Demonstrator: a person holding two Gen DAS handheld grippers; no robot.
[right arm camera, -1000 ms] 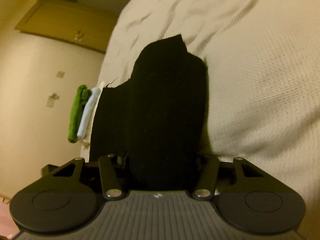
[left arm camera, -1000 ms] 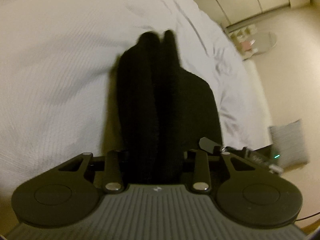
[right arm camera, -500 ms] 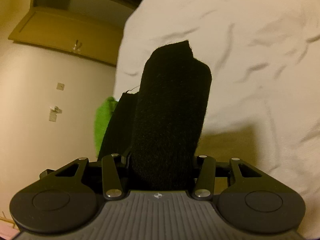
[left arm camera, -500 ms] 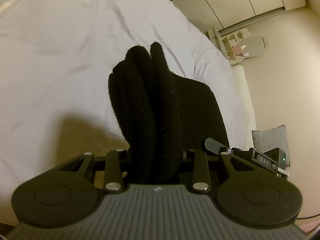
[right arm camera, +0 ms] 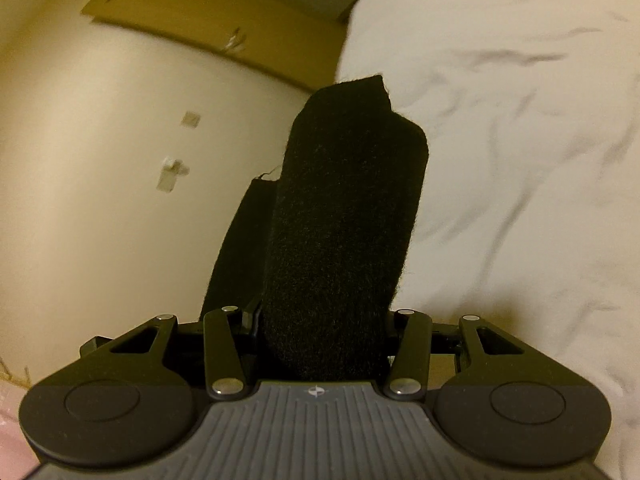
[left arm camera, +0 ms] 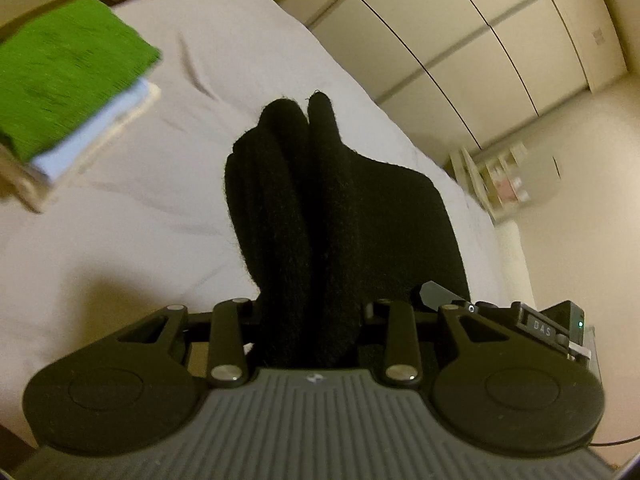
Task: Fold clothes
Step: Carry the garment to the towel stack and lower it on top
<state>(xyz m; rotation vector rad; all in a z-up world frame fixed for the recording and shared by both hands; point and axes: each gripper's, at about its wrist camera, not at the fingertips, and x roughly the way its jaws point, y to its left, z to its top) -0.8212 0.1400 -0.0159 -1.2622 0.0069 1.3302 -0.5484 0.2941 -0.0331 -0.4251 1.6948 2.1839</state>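
currently, the left gripper (left arm camera: 316,216) is pinching a bunched black knit garment (left arm camera: 332,220), several thick folds of it standing up between the covered fingers. the right gripper (right arm camera: 344,216) is clamping another part of the same black cloth, which is filling the gap between its jaws; a flap of it is hanging off to the left of the clamp. the garment is being carried in the air between the two grippers, clear of the white bed (left arm camera: 132,208).

handling judgement: the knit is looking soft, fuzzy and limp, light enough for two pinches, not fragile and not slippery. it is likely to sag between holds, so grips at edges or corners, kept apart and taut, should be giving a flatter fold than grips on a bunched middle.

further off, a stack of folded clothes (left arm camera: 68,96), green on top with pale blue under it, is lying at the far left of the bed. closet doors (left arm camera: 472,52) are standing beyond.

against the earlier frames, the bed surface is now lying lower and farther away in both views, the stack is now in the left view, and more wall and floor are showing. the grips are looking unchanged.
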